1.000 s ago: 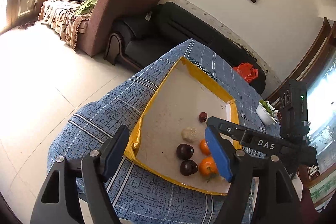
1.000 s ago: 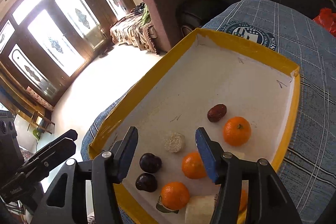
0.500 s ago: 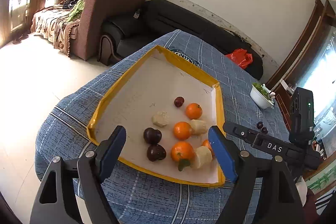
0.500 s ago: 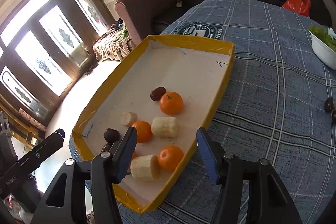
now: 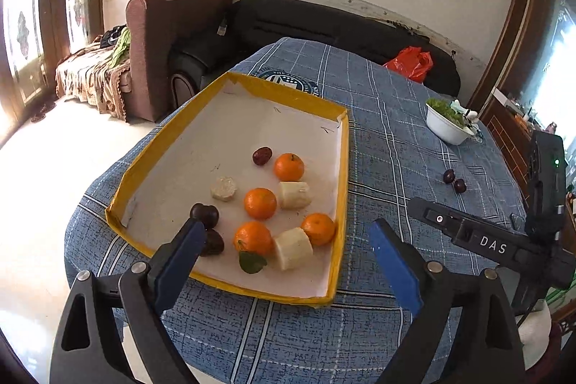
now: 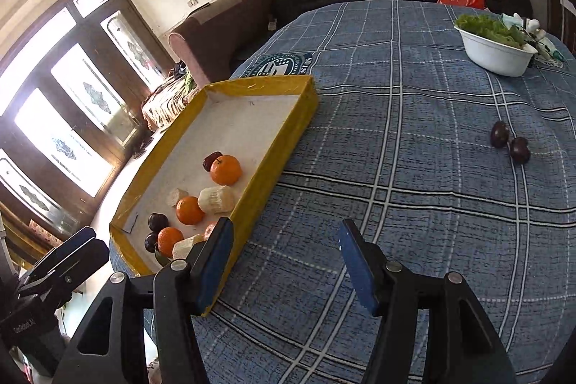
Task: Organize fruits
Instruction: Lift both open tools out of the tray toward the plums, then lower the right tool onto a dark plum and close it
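Observation:
A yellow-rimmed tray (image 5: pixel 343 168) with a white floor lies on the blue plaid tablecloth; it also shows in the right wrist view (image 6: pixel 288 146). It holds several oranges (image 5: pixel 260 203), pale banana pieces (image 5: pixel 293 248), two dark plums (image 5: pixel 204 215) and a red date (image 5: pixel 261 156). Two more dark plums (image 6: pixel 509 141) lie loose on the cloth to the right, also in the left wrist view (image 5: pixel 454 180). My left gripper (image 5: pixel 284 261) is open and empty above the tray's near end. My right gripper (image 6: pixel 284 261) is open and empty above the cloth beside the tray.
A white bowl of greens (image 6: pixel 495 47) stands at the far right of the table. A red plastic bag (image 5: pixel 410 62) lies on the black sofa behind. A brown armchair (image 5: pixel 169 38) stands far left. The table's near edge drops to the pale floor (image 5: pixel 46 175).
Both grippers have drawn back and swung right. The whole tray and the two loose plums on the cloth have come into view. Both stay open and empty.

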A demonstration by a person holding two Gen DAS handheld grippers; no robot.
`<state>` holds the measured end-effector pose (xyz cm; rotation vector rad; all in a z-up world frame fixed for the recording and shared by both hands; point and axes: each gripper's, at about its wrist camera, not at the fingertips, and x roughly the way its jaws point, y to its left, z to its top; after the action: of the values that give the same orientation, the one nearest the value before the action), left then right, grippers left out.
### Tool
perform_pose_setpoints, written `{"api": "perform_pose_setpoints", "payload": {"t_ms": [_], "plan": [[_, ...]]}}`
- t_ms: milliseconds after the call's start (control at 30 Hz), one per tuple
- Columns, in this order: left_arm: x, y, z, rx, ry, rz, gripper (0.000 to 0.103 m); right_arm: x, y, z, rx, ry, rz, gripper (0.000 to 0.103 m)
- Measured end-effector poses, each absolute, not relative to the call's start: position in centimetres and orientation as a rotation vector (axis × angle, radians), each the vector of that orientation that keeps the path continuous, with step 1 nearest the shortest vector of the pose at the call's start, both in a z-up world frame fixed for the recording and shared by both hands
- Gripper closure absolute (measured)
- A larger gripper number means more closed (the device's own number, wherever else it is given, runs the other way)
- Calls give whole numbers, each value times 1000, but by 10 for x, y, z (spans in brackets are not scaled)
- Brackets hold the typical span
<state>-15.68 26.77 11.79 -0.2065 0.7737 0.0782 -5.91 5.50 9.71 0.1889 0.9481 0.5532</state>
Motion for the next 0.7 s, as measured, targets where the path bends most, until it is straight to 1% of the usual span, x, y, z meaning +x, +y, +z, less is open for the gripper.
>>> {"api": "perform_pose_setpoints", "payload": {"t_ms": [367, 700], "plan": [[-157, 208, 135, -51, 725, 83, 11, -66, -3, 105, 221, 899, 494, 35], [-152, 180, 137, 6, 719, 65, 11, -59, -57, 94, 291, 905, 416, 34]]}}
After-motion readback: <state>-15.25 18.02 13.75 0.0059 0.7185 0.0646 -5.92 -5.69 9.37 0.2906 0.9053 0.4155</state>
